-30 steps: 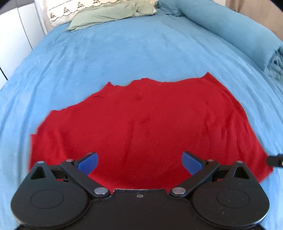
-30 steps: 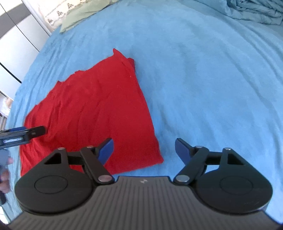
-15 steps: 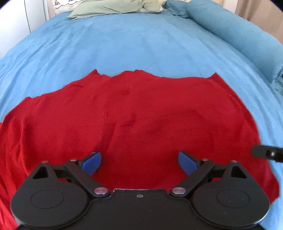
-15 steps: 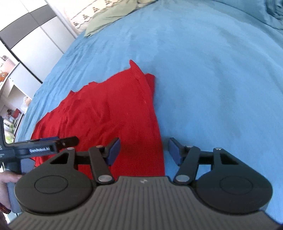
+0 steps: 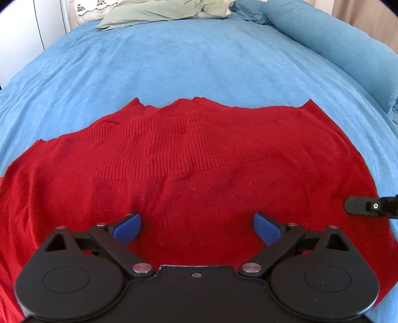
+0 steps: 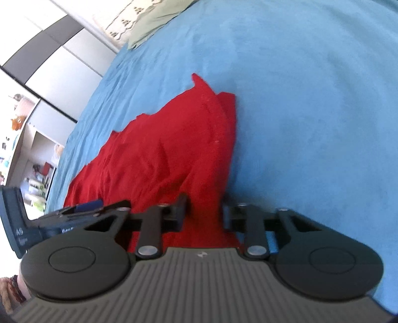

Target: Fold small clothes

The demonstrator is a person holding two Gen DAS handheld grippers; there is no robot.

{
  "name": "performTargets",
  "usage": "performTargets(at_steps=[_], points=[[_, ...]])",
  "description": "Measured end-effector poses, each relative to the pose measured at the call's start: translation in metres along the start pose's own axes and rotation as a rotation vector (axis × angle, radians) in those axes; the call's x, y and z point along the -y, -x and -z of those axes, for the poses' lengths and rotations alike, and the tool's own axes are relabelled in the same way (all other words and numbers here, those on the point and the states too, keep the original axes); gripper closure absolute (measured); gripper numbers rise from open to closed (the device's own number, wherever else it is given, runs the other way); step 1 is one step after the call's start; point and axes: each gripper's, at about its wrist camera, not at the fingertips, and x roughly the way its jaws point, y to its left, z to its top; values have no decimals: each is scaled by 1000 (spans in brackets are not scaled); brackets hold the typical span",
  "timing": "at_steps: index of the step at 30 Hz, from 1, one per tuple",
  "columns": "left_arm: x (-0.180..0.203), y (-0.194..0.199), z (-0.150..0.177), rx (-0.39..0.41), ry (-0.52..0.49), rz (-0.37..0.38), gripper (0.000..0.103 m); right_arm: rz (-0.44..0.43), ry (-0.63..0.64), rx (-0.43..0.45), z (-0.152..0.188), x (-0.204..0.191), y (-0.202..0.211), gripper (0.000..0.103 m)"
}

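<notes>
A red knit garment (image 5: 189, 159) lies spread flat on the blue bedspread (image 5: 194, 59). My left gripper (image 5: 196, 224) is open, low over the garment's near edge, with red cloth between its blue pads. My right gripper (image 6: 205, 211) has closed in on the garment's near right edge (image 6: 204, 223), with a strip of red cloth pinched between its fingers. The right gripper's tip shows at the right edge of the left wrist view (image 5: 368, 205). The left gripper's body shows at the left of the right wrist view (image 6: 62, 218).
A green pillow (image 5: 159, 10) and a white patterned pillow lie at the bed's head. A rolled blue duvet (image 5: 330, 42) runs along the right side. White wardrobe doors (image 6: 57, 52) and shelves stand left of the bed.
Both grippers have come down and forward onto the garment's near edge. The right gripper's fingers have narrowed from wide open to pinching the cloth. The left gripper has stayed open.
</notes>
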Motion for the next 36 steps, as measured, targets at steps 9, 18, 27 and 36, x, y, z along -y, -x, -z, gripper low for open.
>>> performTargets(at_steps=[9,18,27,36], points=[[5,-3,-10,-48,-7,-21,3,-25,66,88,-10,-55,29,74],[-67,51,-19,15,127,-105,13,-165,184,92,-22,-151,27,74],[-107,28,7,-69,129,-80,13,-224,260,26,-2,-236,-31,74],[-174,92,56,-42,127,-230,12,-322,334,-84,35,-313,-87,74]])
